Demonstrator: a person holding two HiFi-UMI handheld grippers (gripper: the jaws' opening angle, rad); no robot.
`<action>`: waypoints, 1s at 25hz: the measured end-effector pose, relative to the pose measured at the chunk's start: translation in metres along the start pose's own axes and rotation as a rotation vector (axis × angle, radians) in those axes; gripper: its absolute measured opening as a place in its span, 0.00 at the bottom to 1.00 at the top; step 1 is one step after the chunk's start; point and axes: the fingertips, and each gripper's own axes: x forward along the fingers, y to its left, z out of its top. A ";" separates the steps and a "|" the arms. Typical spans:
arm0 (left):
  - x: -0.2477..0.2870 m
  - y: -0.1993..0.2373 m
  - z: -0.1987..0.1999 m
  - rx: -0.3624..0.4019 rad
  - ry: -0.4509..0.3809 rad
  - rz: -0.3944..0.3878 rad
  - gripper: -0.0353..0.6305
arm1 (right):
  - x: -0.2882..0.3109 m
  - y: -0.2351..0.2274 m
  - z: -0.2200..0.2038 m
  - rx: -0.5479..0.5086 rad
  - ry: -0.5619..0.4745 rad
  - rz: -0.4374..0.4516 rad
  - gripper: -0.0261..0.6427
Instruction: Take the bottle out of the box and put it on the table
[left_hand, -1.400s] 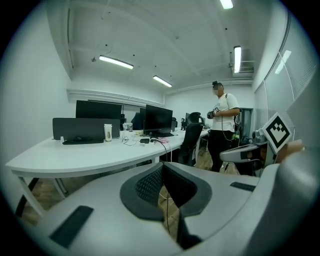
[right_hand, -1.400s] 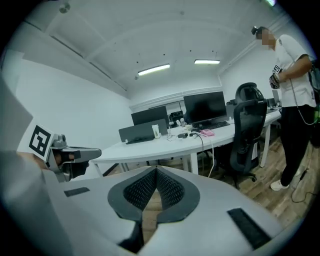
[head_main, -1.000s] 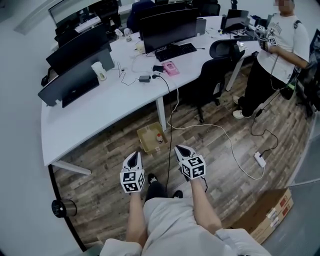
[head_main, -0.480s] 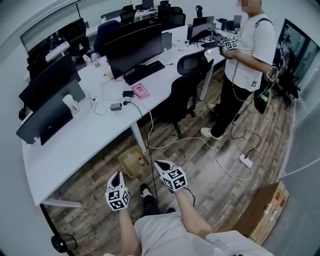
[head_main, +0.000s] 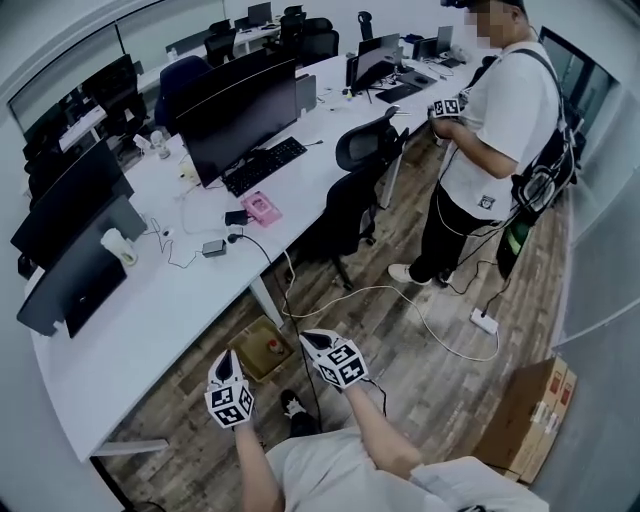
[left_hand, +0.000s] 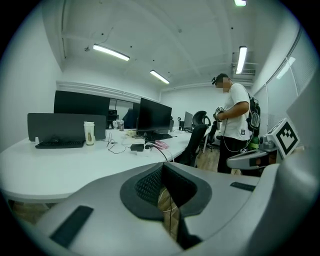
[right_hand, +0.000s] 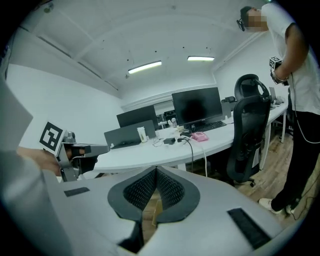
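A small open cardboard box (head_main: 256, 352) sits on the wood floor by the white desk's leg. In it stands a bottle (head_main: 271, 346) with a red cap. My left gripper (head_main: 227, 359) hangs just left of the box, jaws together and empty. My right gripper (head_main: 307, 338) hovers just right of the box, its jaws also closed on nothing. In the left gripper view the left gripper (left_hand: 162, 165) points over the white table (left_hand: 60, 165). The right gripper (right_hand: 156, 169) faces the same desk (right_hand: 165, 150) in its own view. Neither gripper view shows the bottle clearly.
The long white desk (head_main: 150, 320) carries monitors (head_main: 235, 105), a keyboard, a pink item (head_main: 262, 207) and a cup (head_main: 119, 246). A black office chair (head_main: 350, 200) and a standing person (head_main: 490, 130) are to the right. Cables and a power strip (head_main: 483, 321) lie on the floor; a big carton (head_main: 530, 420) sits lower right.
The whole scene has shifted as I walked up to the desk; the box with the bottle now lies right between and ahead of both grippers. Both pairs of jaws stay closed.
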 end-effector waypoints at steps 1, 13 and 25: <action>0.008 0.003 0.004 0.004 -0.001 -0.007 0.08 | 0.006 -0.003 0.004 0.002 -0.002 -0.005 0.10; 0.101 0.032 0.027 0.059 0.042 -0.130 0.08 | 0.081 -0.037 0.031 0.060 -0.001 -0.082 0.10; 0.156 0.071 0.005 0.087 0.125 -0.220 0.08 | 0.123 -0.072 0.018 0.119 0.035 -0.178 0.10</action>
